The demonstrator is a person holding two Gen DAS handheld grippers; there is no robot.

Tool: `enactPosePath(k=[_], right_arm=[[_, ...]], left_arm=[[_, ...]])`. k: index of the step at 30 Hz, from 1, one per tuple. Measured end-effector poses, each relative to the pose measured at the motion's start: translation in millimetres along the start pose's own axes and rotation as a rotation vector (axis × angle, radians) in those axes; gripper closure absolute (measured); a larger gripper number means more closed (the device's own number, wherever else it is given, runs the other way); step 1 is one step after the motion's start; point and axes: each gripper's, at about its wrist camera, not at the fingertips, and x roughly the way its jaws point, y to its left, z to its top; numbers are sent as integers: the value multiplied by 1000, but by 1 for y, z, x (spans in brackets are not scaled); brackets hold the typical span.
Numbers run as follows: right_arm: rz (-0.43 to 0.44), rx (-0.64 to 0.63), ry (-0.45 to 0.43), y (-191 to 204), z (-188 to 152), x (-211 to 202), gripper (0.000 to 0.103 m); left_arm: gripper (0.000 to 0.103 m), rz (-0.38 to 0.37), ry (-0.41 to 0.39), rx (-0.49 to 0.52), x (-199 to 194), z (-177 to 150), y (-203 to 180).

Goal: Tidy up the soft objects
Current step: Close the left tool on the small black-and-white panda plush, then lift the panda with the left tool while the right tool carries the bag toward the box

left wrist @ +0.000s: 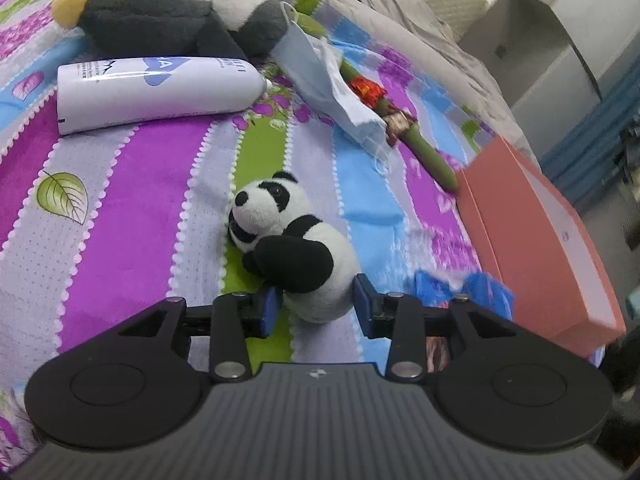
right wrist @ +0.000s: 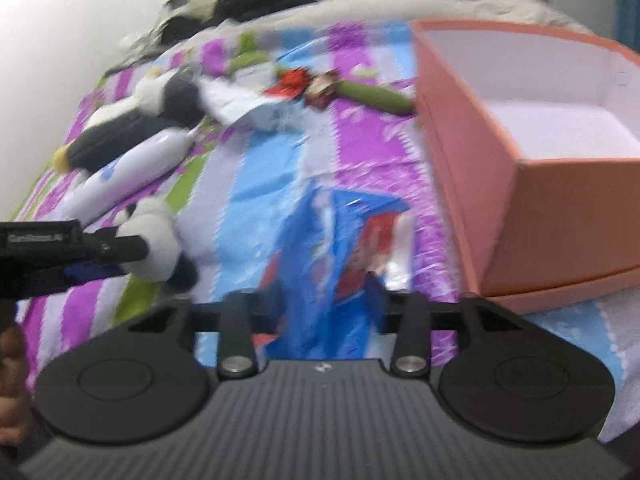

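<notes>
Fuzzy panda plush [left wrist: 296, 248] lies on striped bedspread [left wrist: 132, 184], head toward 11 o'clock; L gripper [left wrist: 316, 306] straddles it, released. R gripper [right wrist: 324, 300] released over crinkly blue packet [right wrist: 340, 248].

On the bed lie two plush toys: one small panda [left wrist: 288, 240] and one large grey-and-white penguin [left wrist: 160, 12]. There is also one white bottle [left wrist: 156, 92], one face mask [left wrist: 324, 88], one blue packet [right wrist: 340, 256] and one orange box [right wrist: 520, 184].
</notes>
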Motion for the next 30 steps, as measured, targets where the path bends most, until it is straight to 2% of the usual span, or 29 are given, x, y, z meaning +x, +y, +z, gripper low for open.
enactPosePath(k=[2, 9, 12, 14, 17, 30], right_arm=[[-14, -2, -4, 0, -1, 4, 50], [19, -74, 20, 7, -8, 17, 53], [14, -81, 20, 5, -8, 22, 72], [20, -72, 23, 3, -6, 22, 89], [26, -61, 16, -1, -5, 20, 95], [15, -62, -35, -1, 2, -8, 98]], left_arm=[[49, 12, -8, -13, 6, 4, -5], [49, 40, -12, -13, 29, 5, -21], [53, 62, -22, 19, 31, 3, -29], [56, 71, -25, 45, 31, 2, -32], [60, 73, -23, 61, 30, 2, -34], [64, 65, -17, 87, -1, -10, -33]])
